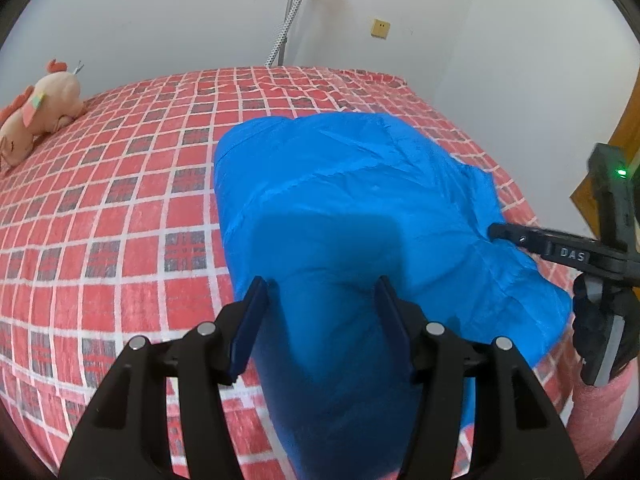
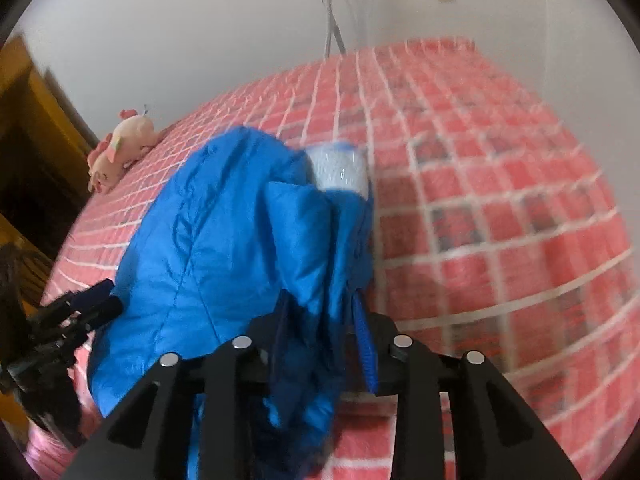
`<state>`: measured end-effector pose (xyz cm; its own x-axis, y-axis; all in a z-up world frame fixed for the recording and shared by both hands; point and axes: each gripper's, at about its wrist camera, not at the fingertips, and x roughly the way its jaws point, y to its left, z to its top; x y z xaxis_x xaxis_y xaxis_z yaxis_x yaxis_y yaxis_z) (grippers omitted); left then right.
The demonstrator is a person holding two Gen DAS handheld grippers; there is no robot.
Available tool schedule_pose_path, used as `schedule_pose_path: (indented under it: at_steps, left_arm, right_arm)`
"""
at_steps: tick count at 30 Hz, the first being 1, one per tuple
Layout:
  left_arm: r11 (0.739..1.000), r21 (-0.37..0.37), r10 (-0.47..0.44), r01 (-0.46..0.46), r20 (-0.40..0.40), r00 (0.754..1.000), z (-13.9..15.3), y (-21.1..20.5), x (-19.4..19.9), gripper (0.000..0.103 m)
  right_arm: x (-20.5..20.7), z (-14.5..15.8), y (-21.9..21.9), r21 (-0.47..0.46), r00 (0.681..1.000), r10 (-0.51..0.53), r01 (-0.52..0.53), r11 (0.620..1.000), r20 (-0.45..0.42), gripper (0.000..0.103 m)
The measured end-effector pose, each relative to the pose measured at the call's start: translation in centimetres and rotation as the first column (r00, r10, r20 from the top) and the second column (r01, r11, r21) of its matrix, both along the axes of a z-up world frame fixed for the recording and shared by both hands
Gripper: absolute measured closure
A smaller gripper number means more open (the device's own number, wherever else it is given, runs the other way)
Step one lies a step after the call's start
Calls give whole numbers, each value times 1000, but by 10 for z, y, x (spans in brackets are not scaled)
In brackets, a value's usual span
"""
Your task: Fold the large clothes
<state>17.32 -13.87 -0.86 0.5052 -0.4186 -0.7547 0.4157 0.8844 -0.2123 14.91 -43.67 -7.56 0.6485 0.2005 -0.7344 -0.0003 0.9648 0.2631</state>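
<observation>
A blue padded jacket [image 1: 352, 200] lies on the red checked bed cover [image 1: 100, 208]. My left gripper [image 1: 322, 320] is open, its blue pads either side of a fold of jacket at the near end. My right gripper [image 2: 320, 344] is shut on a bunched edge of the jacket [image 2: 224, 232] and lifts it; a white lining patch [image 2: 340, 168] shows at the far end. The right gripper also shows in the left wrist view [image 1: 496, 234], pinching the jacket's right side. The left gripper shows at the left of the right wrist view [image 2: 100, 300].
A pink plush toy [image 1: 36, 116] lies at the far left of the bed. White walls, a hanging hose [image 1: 288, 28] and a wall socket [image 1: 380, 28] stand behind. A wooden door frame [image 1: 624, 136] is at the right.
</observation>
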Motion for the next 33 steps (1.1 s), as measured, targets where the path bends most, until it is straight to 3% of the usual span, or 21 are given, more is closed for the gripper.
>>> schedule_pose_path:
  at_steps: [3, 7, 16, 23, 27, 33]
  left_arm:
    - [1000, 9, 10, -10, 36, 999, 7, 5, -11, 47]
    - [1000, 16, 10, -11, 60, 998, 12, 1, -23, 47]
    - [999, 36, -22, 20, 46, 999, -3, -7, -43, 46]
    - [996, 88, -27, 19, 87, 996, -22, -17, -53, 46]
    - [997, 77, -28, 24, 56, 998, -18, -15, -48, 46]
    - [1000, -7, -25, 25, -1, 1000, 5, 1, -20, 46]
  right_arm:
    - [-22, 32, 14, -31, 996, 54, -52, 998, 72, 71]
    - [-29, 38, 44, -21, 982, 183, -182, 983, 46, 78]
    - [-48, -8, 62, -98, 974, 227, -227, 969, -6, 84]
    - [-57, -41, 59, -56, 980, 197, -196, 979, 18, 85]
    - [-57, -32, 62, -84, 979, 202, -200, 976, 12, 85]
    - [-51, 18, 54, -58, 975, 214, -210, 976, 65, 83]
